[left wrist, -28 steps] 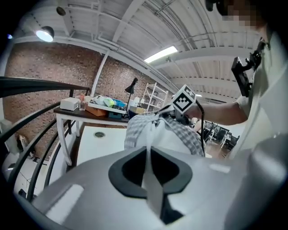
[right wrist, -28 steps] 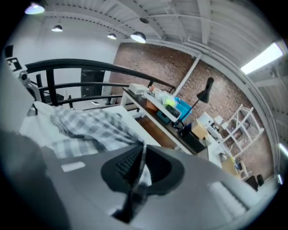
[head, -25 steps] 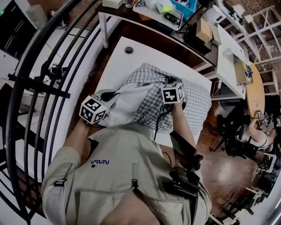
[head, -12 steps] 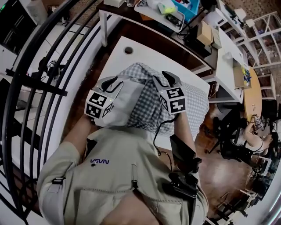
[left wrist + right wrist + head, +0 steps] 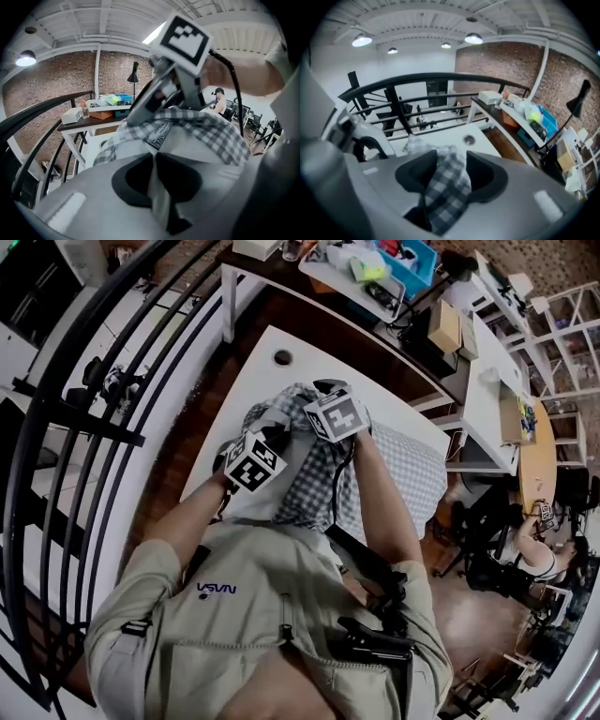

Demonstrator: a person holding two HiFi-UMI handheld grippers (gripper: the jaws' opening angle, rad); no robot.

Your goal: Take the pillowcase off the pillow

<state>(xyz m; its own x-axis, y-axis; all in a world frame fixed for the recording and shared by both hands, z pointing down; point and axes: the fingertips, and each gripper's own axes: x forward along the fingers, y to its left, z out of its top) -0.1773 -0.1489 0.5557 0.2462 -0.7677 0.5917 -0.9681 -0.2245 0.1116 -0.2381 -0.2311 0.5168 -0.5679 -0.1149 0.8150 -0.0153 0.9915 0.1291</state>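
Both grippers have slid toward the pillow's far end on the bench and now sit close together. The left gripper, fingers just closed, pinches the pale pillow. The checked pillowcase hangs loose between the right gripper fingers, just spread wide. It looks mid-strip to me: the right should bite fresh cloth, then pull.

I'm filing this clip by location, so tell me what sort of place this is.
Probably a loft-style office or workshop, perhaps on a mezzanine: it has a brick wall, a black railing and a cluttered desk.
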